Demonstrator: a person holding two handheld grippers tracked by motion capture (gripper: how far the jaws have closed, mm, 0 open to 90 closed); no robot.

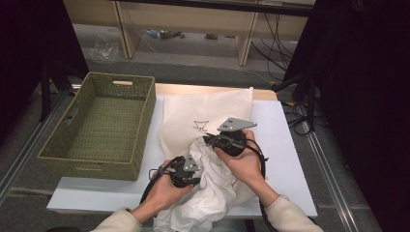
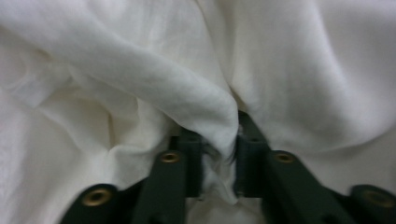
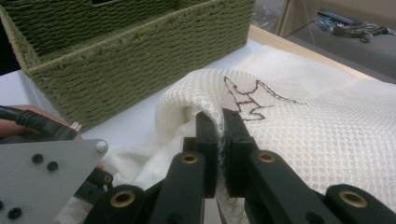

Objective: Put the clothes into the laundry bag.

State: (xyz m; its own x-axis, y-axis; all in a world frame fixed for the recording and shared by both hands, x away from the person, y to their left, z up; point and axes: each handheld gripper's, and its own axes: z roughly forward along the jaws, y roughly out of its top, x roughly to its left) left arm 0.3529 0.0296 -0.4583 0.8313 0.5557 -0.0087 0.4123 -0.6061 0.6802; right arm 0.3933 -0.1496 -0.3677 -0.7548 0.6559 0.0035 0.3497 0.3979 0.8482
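At the far left sits the green woven basket (image 1: 99, 128), at about nine o'clock from my hands, with nothing in it that I can see. Just right of it, my left gripper (image 1: 186, 169) is at roughly six o'clock on the white table (image 1: 285, 145), its jaws pinching a fold of the white garment (image 1: 212, 188); in the left gripper view the cloth (image 2: 196, 88) is squeezed between the two pads. Further right, at about two o'clock from the left one, my right gripper (image 1: 227, 140) is pressed together on the rim of the mesh laundry bag (image 1: 208, 113), which lies flat toward twelve o'clock. The right gripper view shows the bag's edge (image 3: 219, 93) lifted and clamped beside its printed mark.

I judge I am mid-way through stuffing the garment into the bag. Next I should hold the mouth raised and push the pinched fold toward twelve o'clock, deeper inside, then release and regrip the bunch hanging over the table's near edge.
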